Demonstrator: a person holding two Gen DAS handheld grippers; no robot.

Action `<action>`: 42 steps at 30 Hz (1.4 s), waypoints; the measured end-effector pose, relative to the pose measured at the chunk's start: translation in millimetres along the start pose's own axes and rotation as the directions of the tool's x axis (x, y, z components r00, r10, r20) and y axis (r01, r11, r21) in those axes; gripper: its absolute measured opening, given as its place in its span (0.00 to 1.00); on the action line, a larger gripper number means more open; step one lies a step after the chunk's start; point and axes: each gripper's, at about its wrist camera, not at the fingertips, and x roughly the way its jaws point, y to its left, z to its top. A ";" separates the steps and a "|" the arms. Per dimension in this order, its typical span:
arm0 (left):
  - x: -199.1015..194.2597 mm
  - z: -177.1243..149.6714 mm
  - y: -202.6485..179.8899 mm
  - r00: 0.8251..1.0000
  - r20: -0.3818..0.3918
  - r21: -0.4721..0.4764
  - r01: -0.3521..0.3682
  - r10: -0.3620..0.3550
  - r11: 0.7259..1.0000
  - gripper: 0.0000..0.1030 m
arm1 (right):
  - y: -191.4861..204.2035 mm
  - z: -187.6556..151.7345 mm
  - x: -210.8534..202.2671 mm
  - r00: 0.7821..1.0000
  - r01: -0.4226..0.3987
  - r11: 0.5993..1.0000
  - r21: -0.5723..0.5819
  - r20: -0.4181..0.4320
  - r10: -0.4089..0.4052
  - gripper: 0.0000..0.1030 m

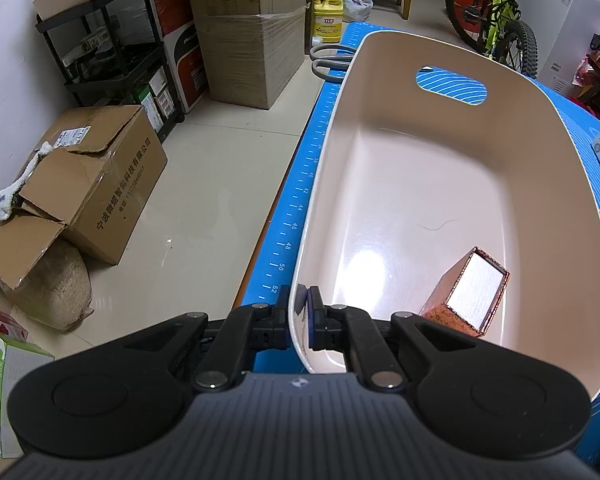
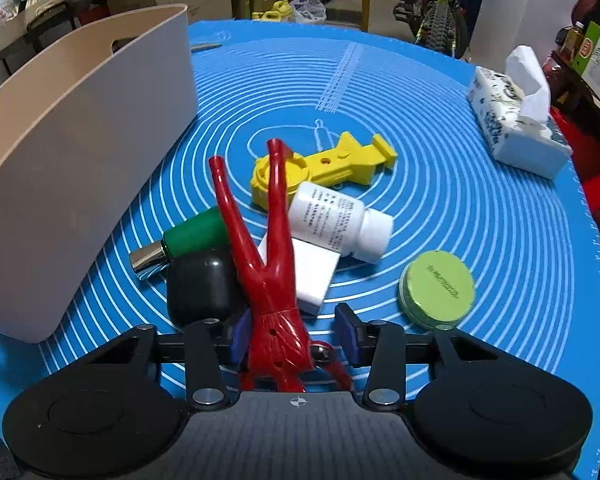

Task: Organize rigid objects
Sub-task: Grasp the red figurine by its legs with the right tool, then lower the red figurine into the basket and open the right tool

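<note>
- Cluttered storage room all round: stacked cardboard cartons, a black shelf cart, a child's green bicycle, and a table covered by a blue silicone mat (image 2: 480, 240) printed with white rings and a ruler scale along its left edge.
- On the mat's left side stands a beige plastic tub with a cut-out handle (image 1: 420, 148); inside it, near the near-right corner, lies a copper-red patterned box with a white face (image 1: 466, 300).
- Left gripper (image 1: 305, 300) is clamped on the tub's near rim, one pad outside the wall and one inside, steadying it.
- Right gripper (image 2: 296, 330) straddles the torso of a glossy red plastic figure lying with legs pointing away (image 2: 274, 296); the left pad sits against it, the right pad stands clear, so the jaws are not yet gripping.
- The figure lies at the mat's near edge, across a white block (image 2: 312, 276) and beside a black rounded case (image 2: 202, 288), a green cylinder with a metal tip (image 2: 192, 236) and a white pill bottle (image 2: 340, 220).
- To do this well, I judge: centre on the torso, close firmly, lift straight up so the legs clear the bottle, then carry it over the tub wall.
- Readable writing: the carton on the floor bears "宁波微煜智能科技有限公司"; the yellow jug (image 1: 330, 16) reads "立白". Print on the bottle and the green round tin (image 2: 436, 288) is too small to read.
</note>
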 end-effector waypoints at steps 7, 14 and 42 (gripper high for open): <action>-0.5 1.5 1.6 1.000 -0.002 -0.004 0.002 -0.002 1.000 0.09 | 2.3 1.6 4.4 1.000 -0.004 1.000 -0.013 0.017 0.004 0.39; -0.1 1.8 1.3 1.000 -0.002 -0.006 0.001 -0.001 1.000 0.09 | 4.2 3.0 -2.9 0.999 0.004 1.000 -0.025 0.033 -0.003 0.35; -0.2 1.8 2.9 1.000 -0.005 -0.009 0.002 -0.002 1.000 0.09 | 38.6 56.5 -100.1 0.928 -0.065 0.992 0.110 0.372 0.020 0.35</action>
